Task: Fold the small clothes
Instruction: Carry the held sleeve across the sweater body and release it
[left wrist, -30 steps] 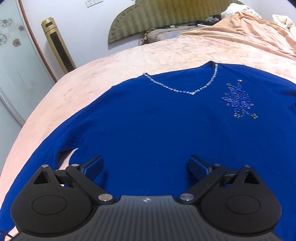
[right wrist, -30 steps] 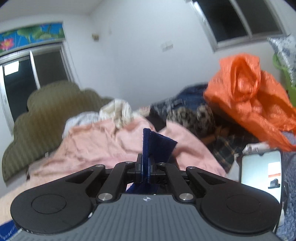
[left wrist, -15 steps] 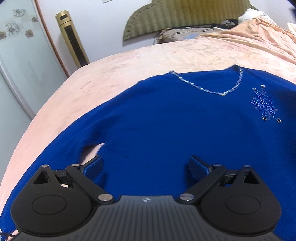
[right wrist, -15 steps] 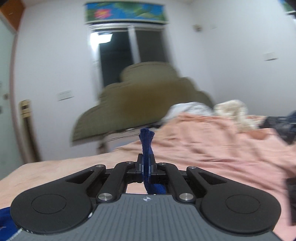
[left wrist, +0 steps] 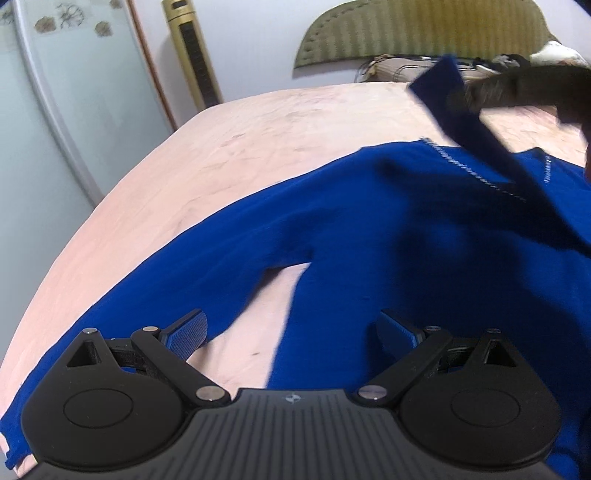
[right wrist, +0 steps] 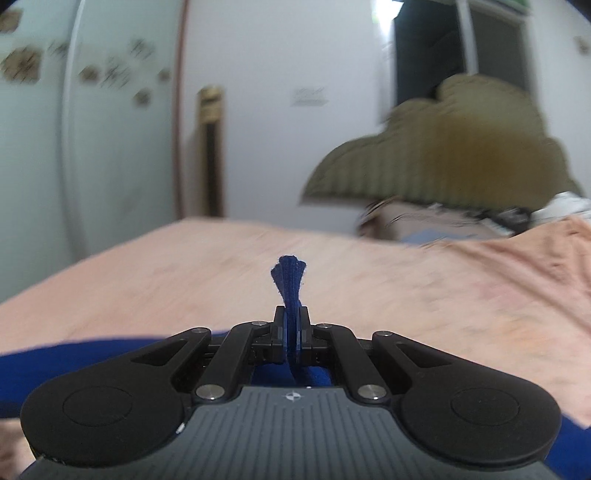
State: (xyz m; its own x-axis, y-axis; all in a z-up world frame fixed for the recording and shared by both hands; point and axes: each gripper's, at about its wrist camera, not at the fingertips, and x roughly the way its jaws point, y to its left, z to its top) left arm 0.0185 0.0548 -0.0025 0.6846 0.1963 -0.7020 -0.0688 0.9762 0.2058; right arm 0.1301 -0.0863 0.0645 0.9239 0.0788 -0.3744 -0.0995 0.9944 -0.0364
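Observation:
A royal-blue sweater (left wrist: 388, 229) with a beaded V-neck lies spread on the pink bed. Its left sleeve (left wrist: 155, 295) runs toward the lower left. My left gripper (left wrist: 291, 332) is open and empty, low over the gap between that sleeve and the body. My right gripper (right wrist: 291, 328) is shut on the cuff of the other sleeve (right wrist: 290, 280). In the left wrist view it shows as a dark blur at the upper right, holding that sleeve (left wrist: 469, 114) lifted over the sweater's chest.
The pink bedspread (left wrist: 229, 155) stretches far and left of the sweater. An olive headboard (left wrist: 417, 33) and pillows lie at the far end. A gold tower fan (left wrist: 192, 55) and a frosted glass door (left wrist: 55, 110) stand left of the bed.
My right gripper has swung left with the sleeve cuff, carrying it over the sweater's chest. My left gripper has shifted left toward the armpit gap and stays open.

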